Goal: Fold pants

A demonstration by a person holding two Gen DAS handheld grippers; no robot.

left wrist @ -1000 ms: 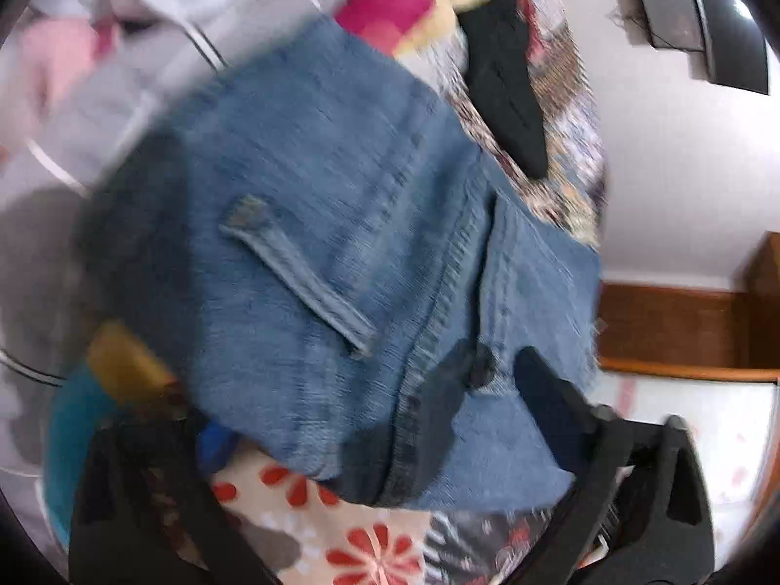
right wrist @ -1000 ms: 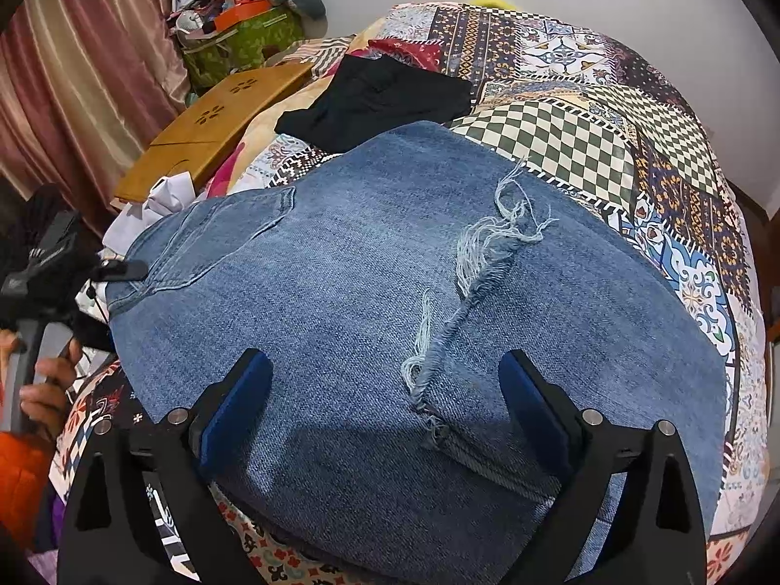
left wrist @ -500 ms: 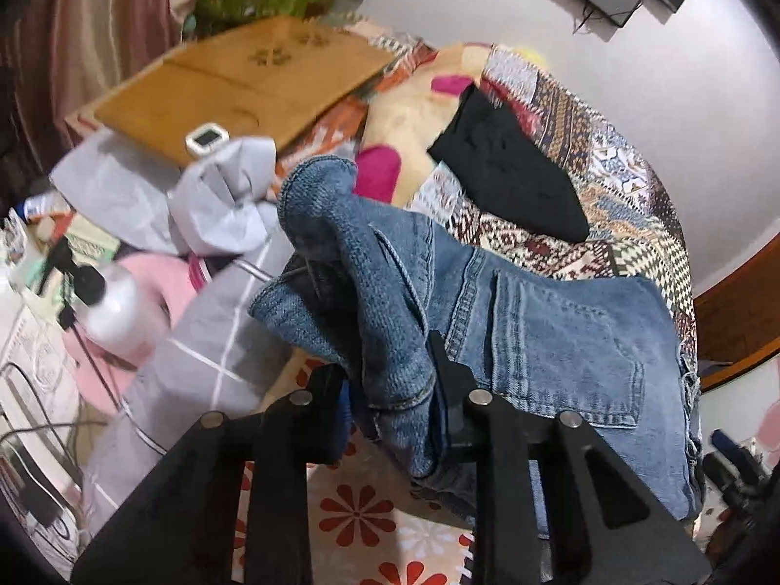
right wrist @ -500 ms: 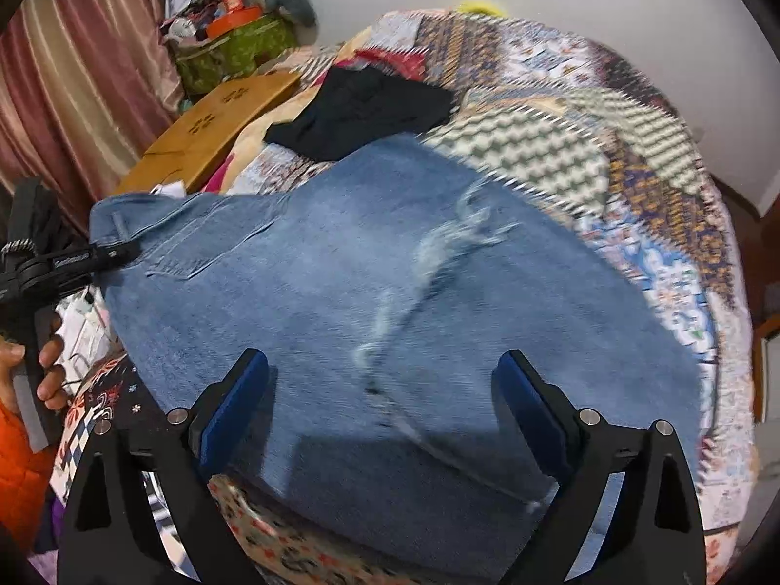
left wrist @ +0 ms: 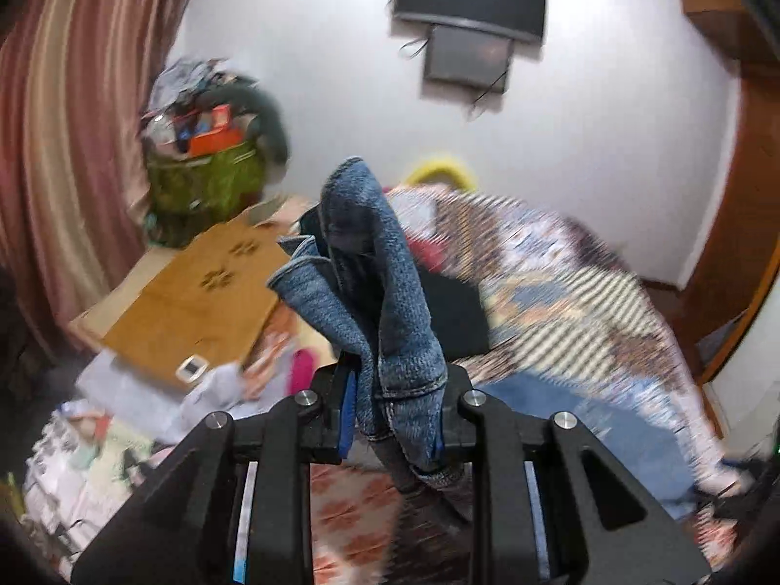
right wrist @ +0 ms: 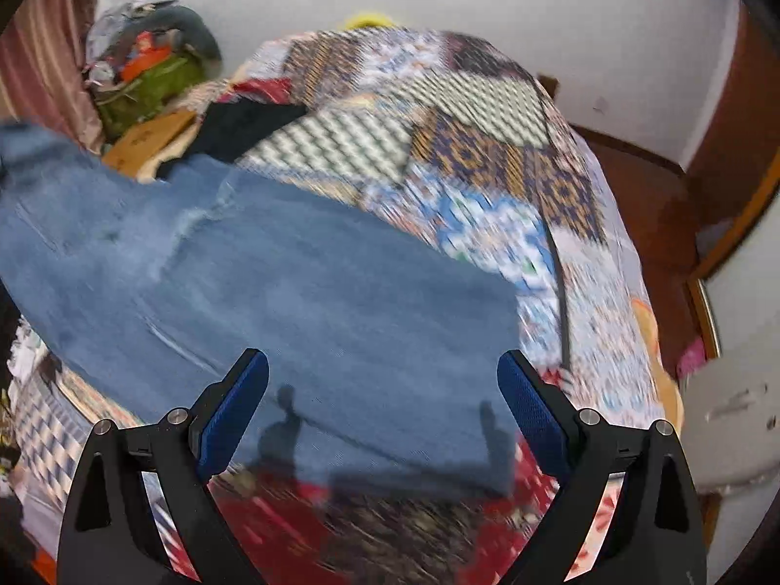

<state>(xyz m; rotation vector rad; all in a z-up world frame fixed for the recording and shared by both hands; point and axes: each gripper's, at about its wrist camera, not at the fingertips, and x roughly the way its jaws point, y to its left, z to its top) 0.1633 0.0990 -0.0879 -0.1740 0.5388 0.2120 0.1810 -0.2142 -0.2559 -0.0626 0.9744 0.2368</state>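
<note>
- Left gripper (left wrist: 395,409): jaws closing on a bunched fold of the jeans (left wrist: 385,302), denim pinched between the pads and standing up above them.
- Right gripper (right wrist: 382,407): jaws spread wide, nothing between them, hovering over the flat denim.
- Jeans (right wrist: 292,302): mostly spread on the patchwork bedspread (right wrist: 487,156), one end lifted.
- Risk: thick wad slipping out if clamped only on the outer layers.
- Risk: one-sided lift dragging the cloth askew, giving a crooked fold.
</note>
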